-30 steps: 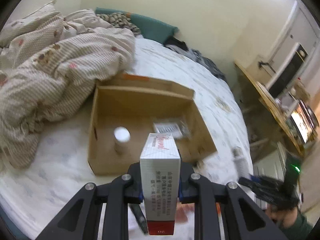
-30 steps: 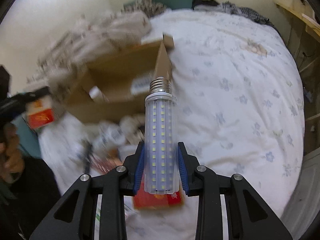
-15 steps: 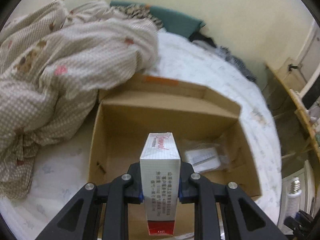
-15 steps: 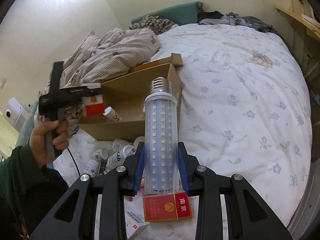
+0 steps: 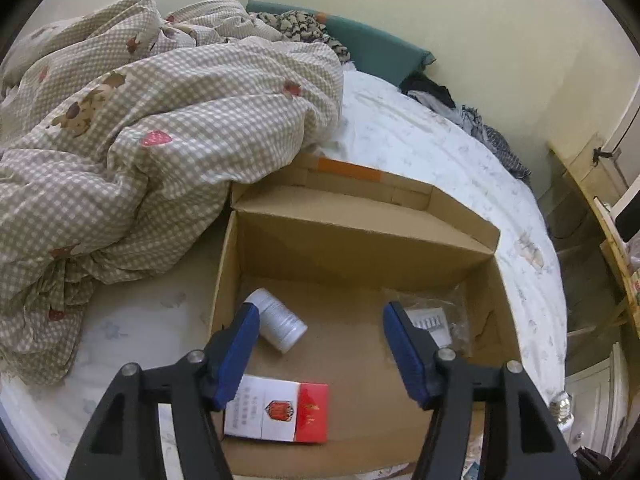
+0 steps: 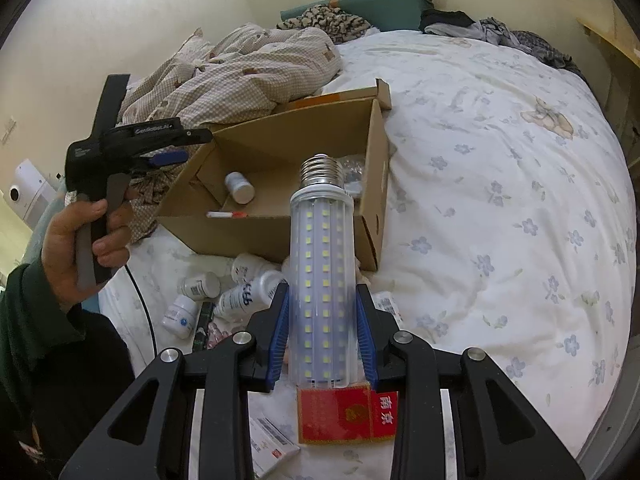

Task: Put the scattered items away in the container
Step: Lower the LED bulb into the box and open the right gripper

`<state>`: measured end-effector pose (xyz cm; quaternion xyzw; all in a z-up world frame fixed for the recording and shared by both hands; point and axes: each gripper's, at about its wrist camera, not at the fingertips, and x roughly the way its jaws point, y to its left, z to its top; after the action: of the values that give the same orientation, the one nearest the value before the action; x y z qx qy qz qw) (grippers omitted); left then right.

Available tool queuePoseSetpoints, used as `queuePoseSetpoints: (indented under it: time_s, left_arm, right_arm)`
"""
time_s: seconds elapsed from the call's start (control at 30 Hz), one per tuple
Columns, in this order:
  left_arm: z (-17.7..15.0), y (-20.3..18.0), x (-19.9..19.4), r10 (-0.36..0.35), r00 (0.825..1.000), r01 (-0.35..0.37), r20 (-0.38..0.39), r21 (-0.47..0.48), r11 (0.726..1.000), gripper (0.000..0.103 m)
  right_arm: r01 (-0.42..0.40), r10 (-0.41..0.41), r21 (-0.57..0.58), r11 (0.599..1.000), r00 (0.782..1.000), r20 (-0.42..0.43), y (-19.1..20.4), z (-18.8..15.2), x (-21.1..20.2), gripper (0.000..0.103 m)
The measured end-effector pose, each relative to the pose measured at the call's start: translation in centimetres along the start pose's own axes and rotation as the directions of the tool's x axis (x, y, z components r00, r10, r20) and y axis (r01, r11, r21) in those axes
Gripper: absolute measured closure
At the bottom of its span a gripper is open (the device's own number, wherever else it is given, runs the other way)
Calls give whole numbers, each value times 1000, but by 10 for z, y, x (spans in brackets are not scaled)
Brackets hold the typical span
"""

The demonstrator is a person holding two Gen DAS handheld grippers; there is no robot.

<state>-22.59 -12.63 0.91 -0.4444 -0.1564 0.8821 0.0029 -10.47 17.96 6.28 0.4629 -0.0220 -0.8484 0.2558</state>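
While your left gripper [image 5: 320, 344] hangs wide and empty over the box [image 5: 360, 236], your right gripper [image 6: 322, 334] clamps the bulb [image 6: 320, 280]; drop it gently or it may crack against the bottle [image 6: 239, 187].

Pale yellow walls [image 5: 460, 20] around a bed [image 6: 500, 184] in floral white sheet — rumpled checked quilt [image 5: 140, 120], teal pillow [image 5: 376, 52]

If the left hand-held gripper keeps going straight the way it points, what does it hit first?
Most likely the bare floor of the brown cardboard box, between the white pill bottle and the clear plastic packet; depth is uncertain. The left hand-held gripper is open.
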Motion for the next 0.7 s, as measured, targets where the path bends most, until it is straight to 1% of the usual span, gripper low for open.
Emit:
queuePoseSetpoints:
  time_s: [0.13, 0.27, 0.37, 0.4, 0.47, 0.63, 0.7]
  left_arm:
    - [-6, 1, -19, 0, 1000, 0, 21, -2, 1000, 38]
    - [-17, -8, -48, 27, 997, -30, 67, 48, 998, 38]
    - [-23, -13, -66, 68, 992, -78, 110, 91, 993, 38]
    - [-27, -11, -72, 65, 991, -76, 115, 90, 993, 38]
    - [-31, -7, -81, 56, 992, -65, 115, 73, 995, 38]
    - [-38, 10, -105, 33, 987, -33, 155, -7, 999, 38]
    - [-37, 19, -108, 40, 986, -34, 160, -41, 999, 38]
  right_arm:
    - [-2, 2, -17, 1000, 1000, 19, 12, 19, 2, 70]
    - [-6, 8, -46, 999, 999, 41, 28, 46, 7, 70]
    - [1, 2, -68, 998, 999, 43, 41, 67, 16, 69]
    - [2, 0, -72, 997, 999, 35, 44, 75, 22, 69]
    - [3, -2, -76, 997, 1000, 15, 50, 91, 36, 69]
    - [62, -67, -114, 992, 997, -44, 57, 118, 79, 70]
    - [84, -92, -112, 990, 994, -65, 56, 126, 97, 69]
